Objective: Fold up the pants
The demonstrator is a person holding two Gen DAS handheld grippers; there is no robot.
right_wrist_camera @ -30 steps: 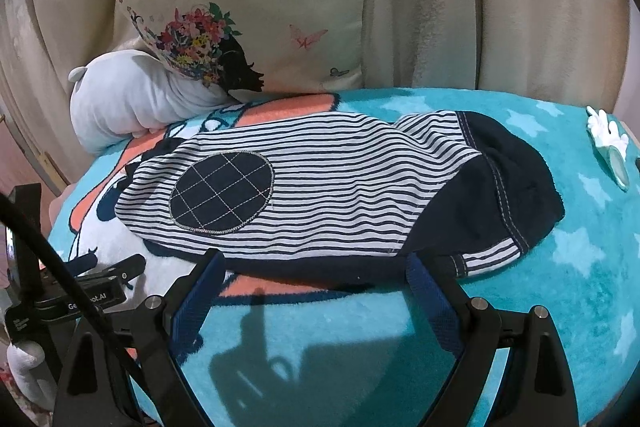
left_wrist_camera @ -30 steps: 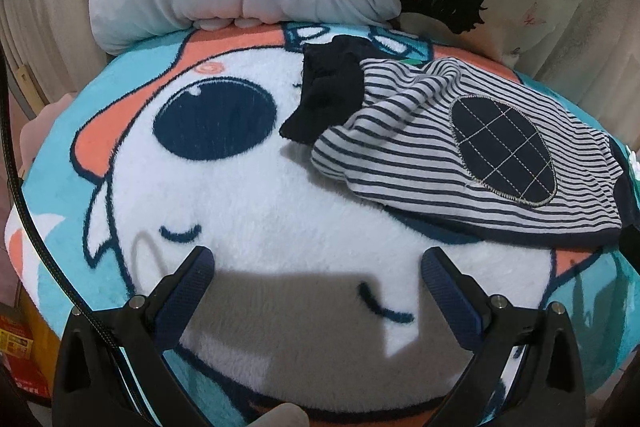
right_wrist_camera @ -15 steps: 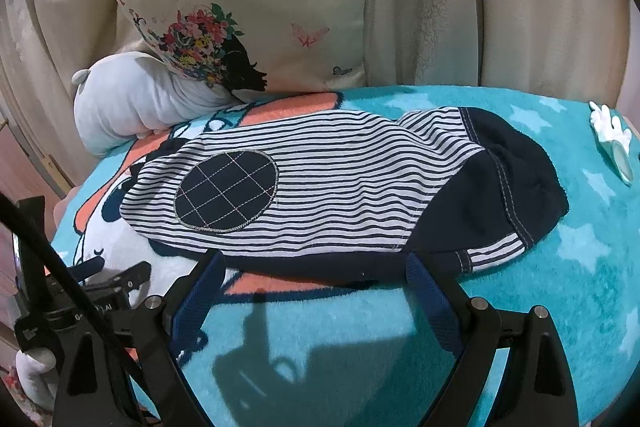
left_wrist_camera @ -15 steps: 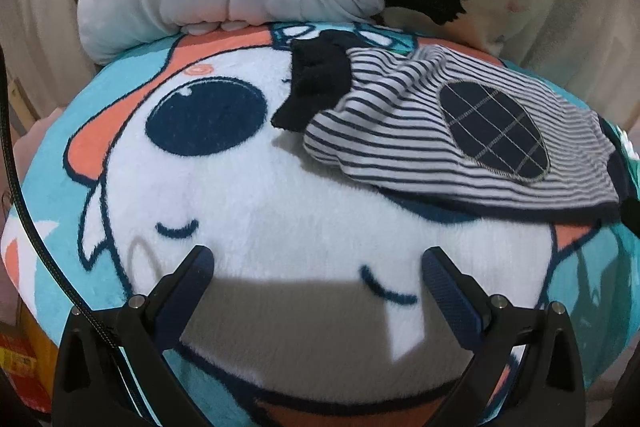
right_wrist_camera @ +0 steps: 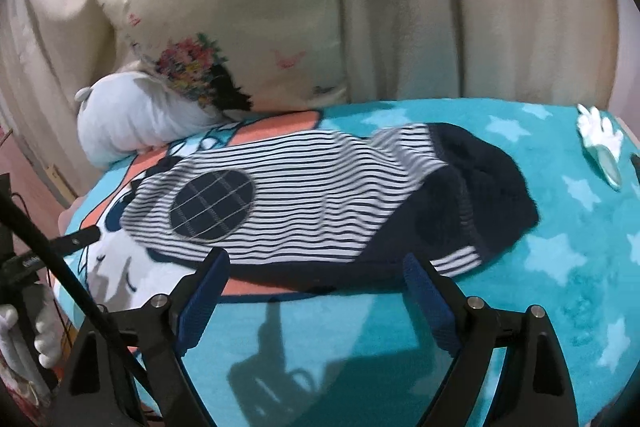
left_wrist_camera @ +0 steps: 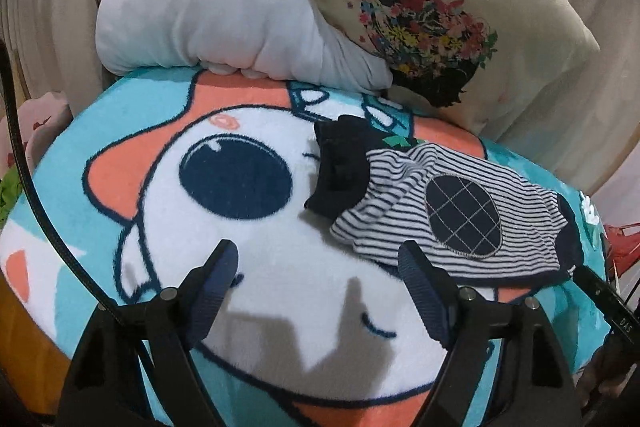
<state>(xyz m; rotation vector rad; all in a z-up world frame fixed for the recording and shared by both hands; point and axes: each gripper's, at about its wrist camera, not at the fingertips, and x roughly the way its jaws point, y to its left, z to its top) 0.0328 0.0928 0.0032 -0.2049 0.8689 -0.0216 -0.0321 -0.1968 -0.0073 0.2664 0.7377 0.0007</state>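
Observation:
The pants (left_wrist_camera: 400, 183), navy-and-white striped with a navy checked oval patch, lie folded lengthwise on a teal cartoon blanket (left_wrist_camera: 260, 287). Their dark cuff points toward the grey plush. My left gripper (left_wrist_camera: 318, 259) hovers above the white part of the blanket, near and left of the pants. Its jaws are closing, with nothing between them. In the right wrist view the pants (right_wrist_camera: 320, 187) lie across the blanket (right_wrist_camera: 400, 347), the navy waistband at the right. My right gripper (right_wrist_camera: 314, 269) stands open at their near edge without pressing the cloth.
A grey plush toy (left_wrist_camera: 224, 23) and a cream floral pillow (left_wrist_camera: 440, 7) lean against beige curtains at the back. A small white-and-teal object (right_wrist_camera: 600, 143) lies at the blanket's right edge. The blanket drops off at the left and the front.
The left gripper has risen and drawn back, so the pants look smaller and further right, and its jaws have narrowed. The right gripper has shifted slightly. The pants lie as before.

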